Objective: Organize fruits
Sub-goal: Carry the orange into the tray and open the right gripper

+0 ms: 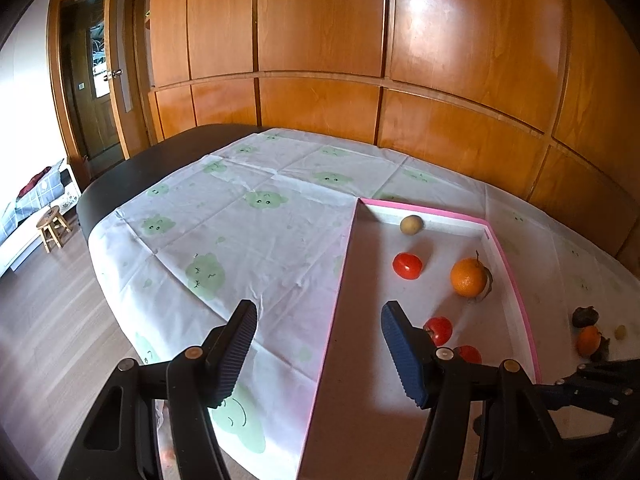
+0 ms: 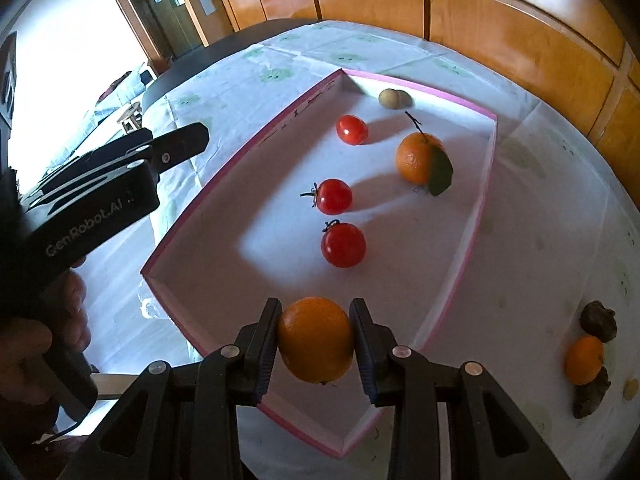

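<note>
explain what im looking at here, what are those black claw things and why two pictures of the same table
There is no robot here: a person holds a handheld clamp in each hand, and each clamp carries its own camera, so the same table appears twice. The left gripper is open and empty beside the pink-edged tray. The right gripper is shut on an orange over the tray's near end. In the tray lie three tomatoes, a leafy orange and a small pale fruit. More fruit waits on the tablecloth.

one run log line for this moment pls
right gripper: shut on orange, over tray | left gripper: open, empty | tray: three tomatoes, leafy orange
</note>
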A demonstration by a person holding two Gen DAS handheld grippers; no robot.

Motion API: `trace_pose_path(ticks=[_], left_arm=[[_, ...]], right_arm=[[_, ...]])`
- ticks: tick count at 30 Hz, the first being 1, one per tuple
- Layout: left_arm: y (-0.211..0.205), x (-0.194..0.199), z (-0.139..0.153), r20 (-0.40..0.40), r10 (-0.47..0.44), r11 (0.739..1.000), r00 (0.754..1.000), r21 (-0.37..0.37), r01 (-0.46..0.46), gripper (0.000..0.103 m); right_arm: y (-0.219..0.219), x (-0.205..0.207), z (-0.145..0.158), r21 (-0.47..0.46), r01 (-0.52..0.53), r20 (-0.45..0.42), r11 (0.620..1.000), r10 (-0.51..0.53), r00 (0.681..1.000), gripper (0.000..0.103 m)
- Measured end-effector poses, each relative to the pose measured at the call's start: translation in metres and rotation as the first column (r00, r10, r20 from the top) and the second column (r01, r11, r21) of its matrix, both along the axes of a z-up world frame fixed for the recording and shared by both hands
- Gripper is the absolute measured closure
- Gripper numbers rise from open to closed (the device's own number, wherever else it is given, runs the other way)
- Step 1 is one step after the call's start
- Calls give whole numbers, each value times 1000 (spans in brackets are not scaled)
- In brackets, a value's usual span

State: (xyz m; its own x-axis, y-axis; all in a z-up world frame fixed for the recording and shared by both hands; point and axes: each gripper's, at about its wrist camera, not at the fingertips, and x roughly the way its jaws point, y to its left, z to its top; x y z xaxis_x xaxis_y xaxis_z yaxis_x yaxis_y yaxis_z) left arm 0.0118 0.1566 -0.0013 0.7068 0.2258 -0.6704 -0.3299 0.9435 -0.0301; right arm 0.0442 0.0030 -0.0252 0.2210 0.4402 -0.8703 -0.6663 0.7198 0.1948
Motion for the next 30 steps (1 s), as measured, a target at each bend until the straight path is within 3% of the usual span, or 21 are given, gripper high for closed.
trace_pose_path(ticks=[6,16,30], left_arm=[[-1,0,0,-3,-4,1000,1000,0,4,38],[-6,-2,4,16,-29,1000,999,-6,29,38],[-42,-2,7,15,-161,987,987,6,161,38]], right_arm=[[0,3,2,22,13,23,1000,-13,1000,68],[-44,2,27,134,128,43,983,-135,990,68],[-111,10,39,135,268,82,954,-281,956,68]])
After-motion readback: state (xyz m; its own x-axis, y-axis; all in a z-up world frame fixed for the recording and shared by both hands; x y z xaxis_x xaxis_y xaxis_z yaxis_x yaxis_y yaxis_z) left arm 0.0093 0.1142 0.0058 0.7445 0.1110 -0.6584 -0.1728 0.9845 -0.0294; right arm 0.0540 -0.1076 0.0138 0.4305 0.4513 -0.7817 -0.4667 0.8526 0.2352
